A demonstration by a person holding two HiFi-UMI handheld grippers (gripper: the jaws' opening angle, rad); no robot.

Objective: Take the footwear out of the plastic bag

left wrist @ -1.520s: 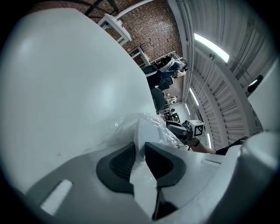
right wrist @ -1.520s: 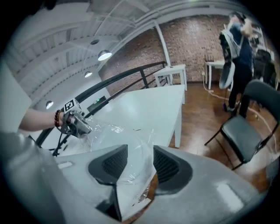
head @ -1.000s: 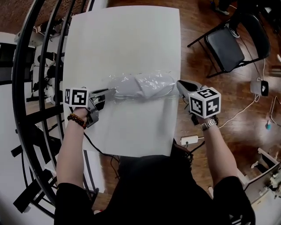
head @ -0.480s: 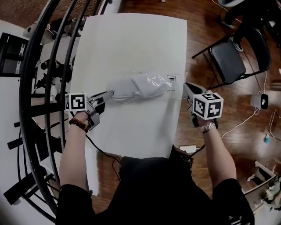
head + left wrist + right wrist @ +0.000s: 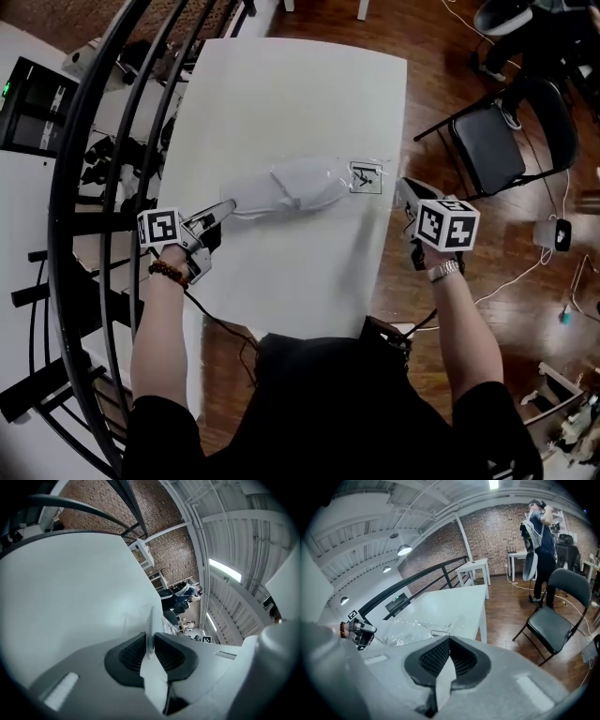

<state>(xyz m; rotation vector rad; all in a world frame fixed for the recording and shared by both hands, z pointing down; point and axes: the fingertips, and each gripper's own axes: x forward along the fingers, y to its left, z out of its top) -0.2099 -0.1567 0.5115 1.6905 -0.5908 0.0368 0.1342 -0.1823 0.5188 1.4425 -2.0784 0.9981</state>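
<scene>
Footwear point(image 5: 262, 195): one pale grey item lies crosswise at the middle of the white surface point(image 5: 281, 94). Its left end appears bare; its right part lies inside the clear plastic bag point(image 5: 323, 180). The bag's printed label point(image 5: 365, 176) lies flat at the right end, near the right edge of the surface.

Left hand-held gripper point(image 5: 225, 207): the jaws are narrow and pressed on a thin pale edge at the item's left end. The head view suggests this is the footwear's own edge rather than film; the left gripper view shows it only edge-on.

Right hand-held gripper point(image 5: 403, 190): it is held just off the right edge of the surface with the jaws together. The right gripper view shows clear film running up to the jaw tips, so the bag's right end appears to be pinched. The film is too thin to confirm the depth of the bite.

Assessment: the step in hand is judged to be drawing the bag and footwear apart, and it is roughly part done.

Recommendations:
- Pull the two ends in opposite directions along the item's long axis, low over the surface, so the bag slides rather than bunches.
- Pull steadily. The left grip is on a thin edge and could slip under a jerk, and the film at the right could stretch or tear.
- Watch the widest part of the footwear, which may catch at the bag's mouth.
- Mind the folding chair point(image 5: 487, 127) beyond the right hand-held gripper when pulling outward.
</scene>
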